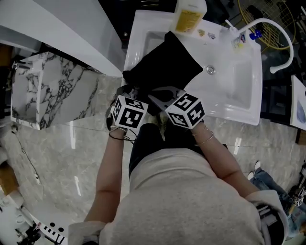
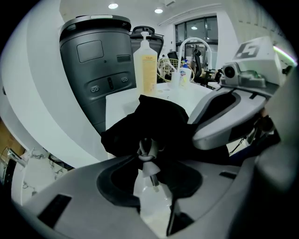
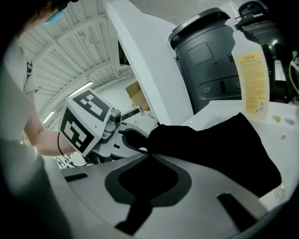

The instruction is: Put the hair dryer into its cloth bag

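The bag (image 1: 165, 64) is matte black cloth, soft and limp. It lies as a slack diamond shape on the flat front rim of the sink (image 1: 239, 91), with its gathered end hanging toward the person. The dryer itself cannot be seen in any view. The left gripper (image 1: 131, 92) is clamped on that gathered end. In its own view the bag (image 2: 159, 121) rises in crumpled folds just past the left gripper (image 2: 152, 175), and a thin white cord (image 2: 148, 154) with a knot sits pinched between the grey jaws. The right gripper (image 1: 155, 98) sits just beside it. In its view the right gripper (image 3: 148, 168) is clenched on a fold of black cloth, and the bag (image 3: 219, 144) spreads smooth and flat behind it. Each gripper carries a white cube with black square markers. The sink is glossy white with a rectangular basin, and a slim, curved white faucet (image 1: 272, 28) stands at its far right. A translucent yellow bottle (image 1: 190, 14) with a printed label stands behind the bag. A rounded dark grey machine (image 2: 100, 70) rises beyond it. To the left stands a white marble block (image 1: 52, 91) with grey veins, on a polished, stone-patterned floor (image 1: 62, 143).
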A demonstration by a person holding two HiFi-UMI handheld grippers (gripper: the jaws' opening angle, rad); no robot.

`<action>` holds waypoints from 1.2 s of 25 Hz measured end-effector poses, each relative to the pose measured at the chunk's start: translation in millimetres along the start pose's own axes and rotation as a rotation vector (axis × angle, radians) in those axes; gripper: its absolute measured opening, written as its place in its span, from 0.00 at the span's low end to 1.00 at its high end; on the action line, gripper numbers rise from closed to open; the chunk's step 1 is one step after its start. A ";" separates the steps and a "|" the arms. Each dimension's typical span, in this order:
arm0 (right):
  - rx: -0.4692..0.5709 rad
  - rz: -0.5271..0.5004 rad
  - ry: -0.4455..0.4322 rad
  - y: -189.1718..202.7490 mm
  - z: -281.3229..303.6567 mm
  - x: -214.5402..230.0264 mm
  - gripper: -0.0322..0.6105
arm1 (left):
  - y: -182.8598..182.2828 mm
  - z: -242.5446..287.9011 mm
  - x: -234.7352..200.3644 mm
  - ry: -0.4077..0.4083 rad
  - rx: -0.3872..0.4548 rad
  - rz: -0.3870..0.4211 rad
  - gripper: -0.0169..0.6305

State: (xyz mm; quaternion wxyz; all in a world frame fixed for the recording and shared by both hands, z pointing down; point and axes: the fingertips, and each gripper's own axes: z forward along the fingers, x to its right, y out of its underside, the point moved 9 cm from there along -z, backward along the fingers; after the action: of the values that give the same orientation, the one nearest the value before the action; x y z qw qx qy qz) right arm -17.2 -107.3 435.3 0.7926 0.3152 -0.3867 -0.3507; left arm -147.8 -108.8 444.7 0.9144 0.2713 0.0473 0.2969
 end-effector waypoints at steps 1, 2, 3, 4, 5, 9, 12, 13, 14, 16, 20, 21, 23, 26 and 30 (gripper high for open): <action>-0.001 0.001 -0.002 0.1 0.8 -0.2 0.07 | -2.2 1.0 -0.6 0.004 0.007 -0.004 0.25; -0.003 0.002 -0.004 0.3 1.6 -0.4 0.07 | -4.8 1.7 -0.9 0.009 0.014 -0.008 0.24; -0.003 0.004 -0.005 0.4 2.2 -0.5 0.07 | -7.4 2.3 -0.7 0.014 0.021 -0.010 0.25; -0.002 0.006 -0.005 0.5 2.6 -0.3 0.07 | -9.9 3.3 -0.3 0.019 0.026 -0.010 0.25; 0.000 0.009 -0.005 0.5 2.8 0.1 0.07 | -11.7 4.8 0.4 0.024 0.029 -0.007 0.25; 0.004 0.021 -0.008 1.6 4.1 1.0 0.07 | -11.5 13.7 0.3 0.037 0.018 0.008 0.25; -0.001 0.026 -0.009 4.1 4.4 1.7 0.07 | -11.3 20.9 -0.3 0.037 -0.002 0.033 0.25; -0.001 0.030 -0.009 5.0 4.6 1.7 0.07 | -10.9 23.1 -0.3 0.035 -0.011 0.043 0.25; -0.001 0.033 -0.009 5.9 4.9 1.4 0.07 | -10.2 24.7 -0.2 0.033 -0.017 0.049 0.25; -0.001 0.038 -0.007 7.1 5.2 0.7 0.07 | -8.8 26.0 0.1 0.031 -0.015 0.048 0.25; 0.006 0.048 0.000 8.7 3.4 1.6 0.07 | -9.1 25.2 2.5 0.039 0.014 0.032 0.26; 0.010 0.049 0.004 9.0 3.2 1.5 0.07 | -9.0 24.5 3.2 0.042 0.020 0.028 0.26; 0.020 0.053 0.016 9.3 2.6 1.1 0.07 | -7.7 22.3 4.8 0.048 0.031 0.019 0.28; 0.038 0.063 0.041 10.3 1.6 -0.4 0.07 | -3.7 17.8 8.2 0.055 0.041 0.004 0.30; 0.045 0.068 0.046 9.8 0.7 -3.5 0.07 | 1.3 9.2 10.8 0.052 0.053 -0.025 0.31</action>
State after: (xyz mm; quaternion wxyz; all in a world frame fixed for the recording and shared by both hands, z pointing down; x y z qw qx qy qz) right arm -16.4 -99.3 441.8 0.8056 0.3274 -0.3865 -0.3073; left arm -137.4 -106.1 454.1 0.9089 0.2871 0.0821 0.2910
